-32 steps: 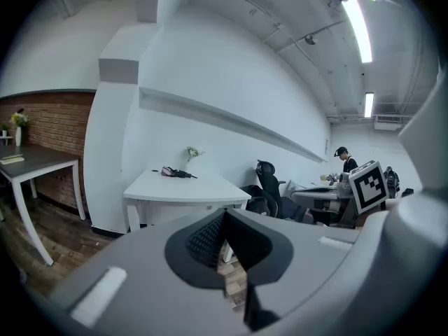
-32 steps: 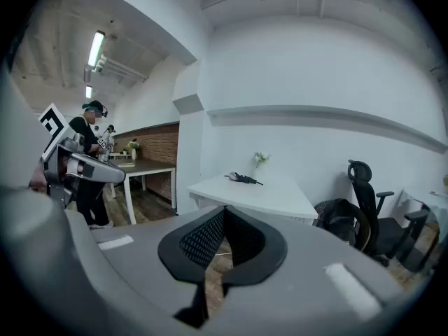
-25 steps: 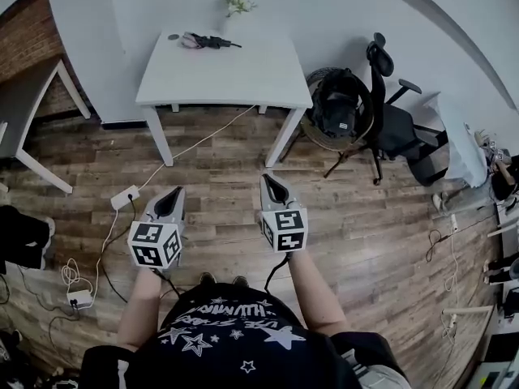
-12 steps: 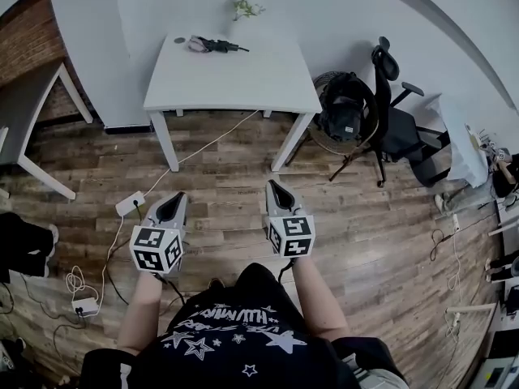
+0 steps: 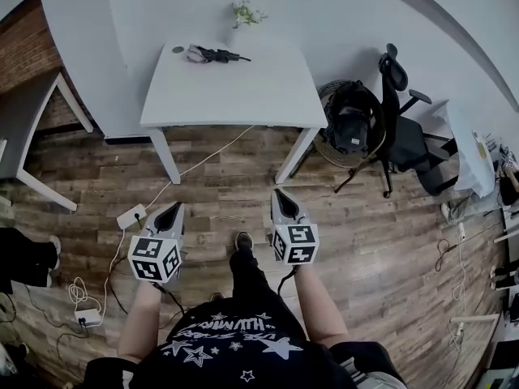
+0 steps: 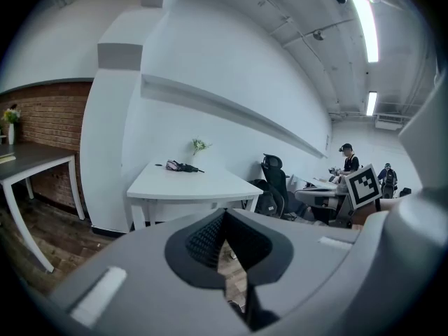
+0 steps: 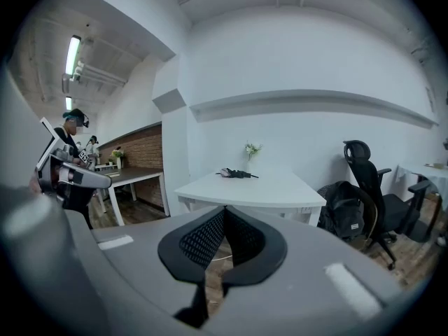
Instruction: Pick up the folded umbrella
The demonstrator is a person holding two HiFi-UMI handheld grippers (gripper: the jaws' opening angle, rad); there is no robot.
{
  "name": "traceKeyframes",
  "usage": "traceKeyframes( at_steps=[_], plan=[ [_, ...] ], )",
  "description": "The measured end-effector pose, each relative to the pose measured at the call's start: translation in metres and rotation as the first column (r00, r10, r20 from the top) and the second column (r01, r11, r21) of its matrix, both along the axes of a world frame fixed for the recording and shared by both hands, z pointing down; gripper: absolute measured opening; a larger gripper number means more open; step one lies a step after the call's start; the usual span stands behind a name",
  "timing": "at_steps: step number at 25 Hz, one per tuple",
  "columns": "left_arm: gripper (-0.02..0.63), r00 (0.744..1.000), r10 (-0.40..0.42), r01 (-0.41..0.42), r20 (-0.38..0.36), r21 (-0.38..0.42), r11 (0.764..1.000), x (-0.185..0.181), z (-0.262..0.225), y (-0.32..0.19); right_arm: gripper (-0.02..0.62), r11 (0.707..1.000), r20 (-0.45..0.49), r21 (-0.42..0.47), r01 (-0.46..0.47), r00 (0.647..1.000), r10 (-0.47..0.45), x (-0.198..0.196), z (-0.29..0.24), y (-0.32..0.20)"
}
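Note:
A folded black umbrella point(image 5: 212, 53) lies near the far edge of a white table point(image 5: 235, 87); it also shows in the left gripper view as the umbrella point(image 6: 183, 166) and in the right gripper view as the umbrella point(image 7: 236, 173). My left gripper point(image 5: 172, 210) and right gripper point(image 5: 279, 194) hang side by side over the wooden floor, well short of the table. Both are shut with nothing between the jaws. Each points toward the table.
A small vase with a plant point(image 5: 241, 16) and a small dark disc point(image 5: 178, 49) sit near the umbrella. A black office chair point(image 5: 399, 128) with a backpack point(image 5: 350, 124) stands right of the table. A white power strip point(image 5: 130, 215) and cables lie on the floor at left. A dark desk point(image 5: 32, 112) stands far left.
The person has stepped toward the table, one foot now showing between the grippers. Both grippers have moved forward with the body and stay shut.

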State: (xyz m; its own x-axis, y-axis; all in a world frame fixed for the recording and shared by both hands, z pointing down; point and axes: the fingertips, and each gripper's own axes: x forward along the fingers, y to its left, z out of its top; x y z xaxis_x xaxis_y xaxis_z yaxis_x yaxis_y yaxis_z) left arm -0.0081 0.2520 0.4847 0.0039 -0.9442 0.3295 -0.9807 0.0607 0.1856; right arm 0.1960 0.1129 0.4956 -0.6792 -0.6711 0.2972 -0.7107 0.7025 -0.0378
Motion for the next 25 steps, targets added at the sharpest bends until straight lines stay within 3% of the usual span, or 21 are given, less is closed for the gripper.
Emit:
traceKeyframes(
  at_steps=[14,25],
  plan=[
    [0.003,0.999,-0.042,0.043,0.026,-0.039,0.998,-0.032,0.003,-0.162,0.017,0.998,0.038,-0.026,0.06,0.998,-0.059,-0.047,0.004,-0.18],
    [0.003,0.994,-0.106,0.107,0.035,-0.031,0.994,-0.043,-0.005,-0.259,0.017,0.989,0.058,-0.035,0.145,0.988,-0.143,-0.076,0.001,-0.281]
  ],
)
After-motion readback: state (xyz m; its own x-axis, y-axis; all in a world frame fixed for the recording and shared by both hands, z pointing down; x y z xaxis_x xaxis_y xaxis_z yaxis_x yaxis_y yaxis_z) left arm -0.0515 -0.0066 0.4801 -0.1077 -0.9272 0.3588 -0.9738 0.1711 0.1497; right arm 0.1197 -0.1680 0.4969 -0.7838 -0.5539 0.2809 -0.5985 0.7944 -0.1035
